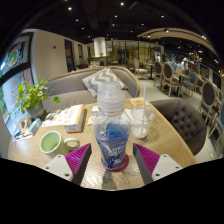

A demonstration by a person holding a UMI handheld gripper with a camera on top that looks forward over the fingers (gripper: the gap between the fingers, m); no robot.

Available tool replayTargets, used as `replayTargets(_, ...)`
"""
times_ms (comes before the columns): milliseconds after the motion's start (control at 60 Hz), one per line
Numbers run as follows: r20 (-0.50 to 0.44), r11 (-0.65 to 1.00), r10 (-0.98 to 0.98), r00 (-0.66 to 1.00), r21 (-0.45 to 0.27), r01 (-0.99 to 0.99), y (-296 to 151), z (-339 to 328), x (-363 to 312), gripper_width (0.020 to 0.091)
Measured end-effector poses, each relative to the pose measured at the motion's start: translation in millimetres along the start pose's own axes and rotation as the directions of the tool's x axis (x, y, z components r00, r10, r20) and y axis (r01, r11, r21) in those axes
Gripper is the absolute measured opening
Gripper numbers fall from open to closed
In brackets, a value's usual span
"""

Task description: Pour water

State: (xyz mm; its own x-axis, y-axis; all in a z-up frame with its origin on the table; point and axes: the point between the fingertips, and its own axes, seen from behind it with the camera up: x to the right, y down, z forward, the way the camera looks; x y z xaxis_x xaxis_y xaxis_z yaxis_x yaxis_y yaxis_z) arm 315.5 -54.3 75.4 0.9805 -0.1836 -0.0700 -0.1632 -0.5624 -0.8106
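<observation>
1. Your gripper (112, 160) has its two fingers spread apart, with the purple pads (78, 160) facing in. The water bottle (112, 128) stands between them. You cannot tell for sure if the pads press on it, since a little gap seems to show on each side.
2. The water bottle stands straight up on the wooden table (170, 140). Its long side runs up and down. Its white cap (109, 91) points up at the ceiling. It has a blue label, and you can see through the plastic.
3. Just behind the bottle, a bit to the right, stands a clear glass cup (141, 122). It is close to the bottle, with its open top facing up.
4. To the left sits a green cup (50, 143) with a small round thing (72, 144) beside it. Both are off to the side of the left finger.
5. Farther back on the left lies a tissue box (68, 117), and past it stands a leafy green plant (30, 98).
6. Behind the table is a sofa with a zigzag pillow (103, 77). A gray padded chair (186, 120) sits to the right of the table.
7. More chairs and tables (170, 78) fill the room far behind, under small ceiling lights.
</observation>
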Motion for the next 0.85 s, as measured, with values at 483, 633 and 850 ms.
replayTargets(483,-0.057,0.987,-0.11,0.992,-0.123,0.102,13.5,-213.1,-120.0,0.0859)
replayTargets(633,-0.043,0.991,-0.081,0.996,-0.107,0.076,7.1,-232.6,-149.2,0.0856)
replayTargets(850,-0.054,0.987,-0.142,0.988,-0.088,0.137,-0.8,-235.7,-161.9,0.0857)
